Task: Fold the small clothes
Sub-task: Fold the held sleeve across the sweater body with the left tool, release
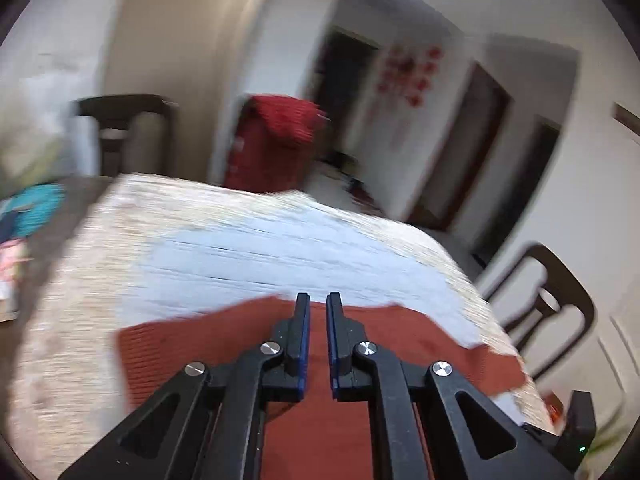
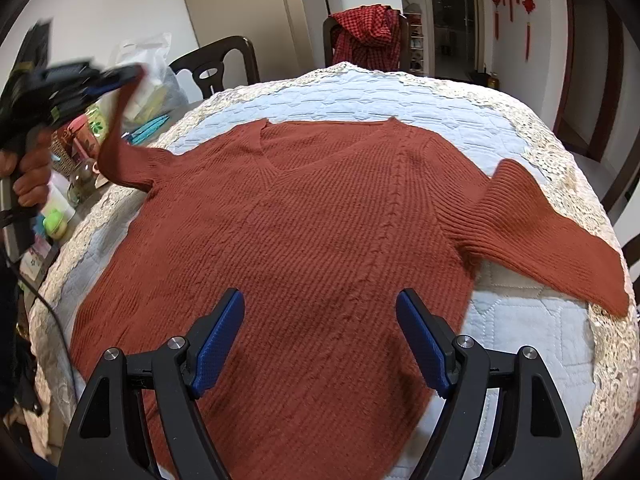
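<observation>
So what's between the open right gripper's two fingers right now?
In the right wrist view, only the sweater's rust knit body shows in the gap of the right gripper; its jaws stand wide apart, gripping nothing.

A rust-red ribbed knit sweater with a V-neck lies face up, spread flat — collar at the far side, hem nearest. One sleeve stretches flat toward the right edge; the other sleeve is raised off the surface.

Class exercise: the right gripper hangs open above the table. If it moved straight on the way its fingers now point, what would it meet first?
Most likely the rust-red sweater spread flat on the quilted table cover: the right gripper points down at its body panel, nothing between. Depth is uncertain.
</observation>
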Demonstrator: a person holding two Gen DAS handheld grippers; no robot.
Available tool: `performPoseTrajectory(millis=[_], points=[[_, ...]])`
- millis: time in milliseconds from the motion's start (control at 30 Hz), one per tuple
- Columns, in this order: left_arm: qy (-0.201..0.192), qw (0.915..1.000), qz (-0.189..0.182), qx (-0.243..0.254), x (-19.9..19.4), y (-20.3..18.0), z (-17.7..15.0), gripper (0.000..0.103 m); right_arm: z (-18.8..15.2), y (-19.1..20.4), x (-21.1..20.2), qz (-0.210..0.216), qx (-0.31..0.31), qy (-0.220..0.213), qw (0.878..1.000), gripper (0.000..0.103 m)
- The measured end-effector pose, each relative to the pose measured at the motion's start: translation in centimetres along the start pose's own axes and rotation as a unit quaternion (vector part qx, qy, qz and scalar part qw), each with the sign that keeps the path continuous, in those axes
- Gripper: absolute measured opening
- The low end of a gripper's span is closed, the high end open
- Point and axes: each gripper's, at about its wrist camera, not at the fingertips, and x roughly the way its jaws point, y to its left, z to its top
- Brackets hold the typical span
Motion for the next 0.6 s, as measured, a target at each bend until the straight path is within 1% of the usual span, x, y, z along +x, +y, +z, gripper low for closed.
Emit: performPoseTrajectory(millis=[67,100,133,200,233,267,300,333,367,400,433,467,533,600], points=[[0.029,0.9988,-0.038,0.014,3.0,-2.4,-0.7,0.010,-0.1,-0.3,-0.2,-0.002,0.004,0.000,1.000,0.078],[0.042,0.9978,-0.047,0.017,4.4,-3.0,-1.2,0.010,-0.2,-0.4,-0.2,-0.003,0.006,0.000,1.000,0.078],[0.056,0.9970,-0.052,0.015,5.6,-3.4,-1.8,0.010,-0.2,-0.7,-0.3,-0.003,0.011,0.000,1.000,0.078],[0.094,0.9932,-0.067,0.012,7.8,-4.1,-3.0,0.010,-0.3,-1.1,-0.3,-0.003,0.019,0.001,1.000,0.078],[0.106,0.9921,-0.066,0.009,8.1,-4.1,-3.3,0.010,-0.3,-1.4,-0.4,-0.003,0.024,0.001,1.000,0.078],[0.109,0.9915,-0.070,0.005,7.7,-4.0,-3.6,0.010,-0.3,-1.6,-0.4,-0.002,0.027,0.001,1.000,0.078],[0.100,0.9922,-0.075,0.003,6.6,-3.6,-3.6,0.012,-0.2,-1.8,-0.5,-0.001,0.030,0.001,1.000,0.078],[0.082,0.9941,-0.071,0.003,5.0,-3.1,-3.4,0.018,-0.1,-1.9,-0.5,0.001,0.032,0.001,0.999,0.078],[0.063,0.9961,-0.063,0.000,3.4,-1.9,-3.0,0.022,0.1,-2.0,-0.6,0.004,0.033,0.000,0.999,0.078],[0.043,0.9977,-0.052,-0.006,2.0,-0.9,-2.6,0.030,0.3,-2.0,-0.6,0.009,0.033,-0.001,0.999,0.078],[0.026,0.9988,-0.039,-0.015,0.7,0.7,-2.3,0.034,0.8,-1.8,-0.6,0.020,0.034,-0.003,0.999,0.078],[0.004,0.9996,-0.017,-0.023,-0.9,2.4,-2.0,0.035,1.2,-1.6,-0.5,0.032,0.035,-0.005,0.999,0.078],[-0.018,0.9989,0.023,-0.036,-3.1,5.1,-1.6,0.040,2.2,-1.0,0.0,0.065,0.040,-0.007,0.997,0.077],[-0.032,0.9964,0.065,-0.044,-5.1,7.4,-1.9,0.042,3.6,0.5,0.9,0.097,0.037,-0.007,0.995,0.069]])
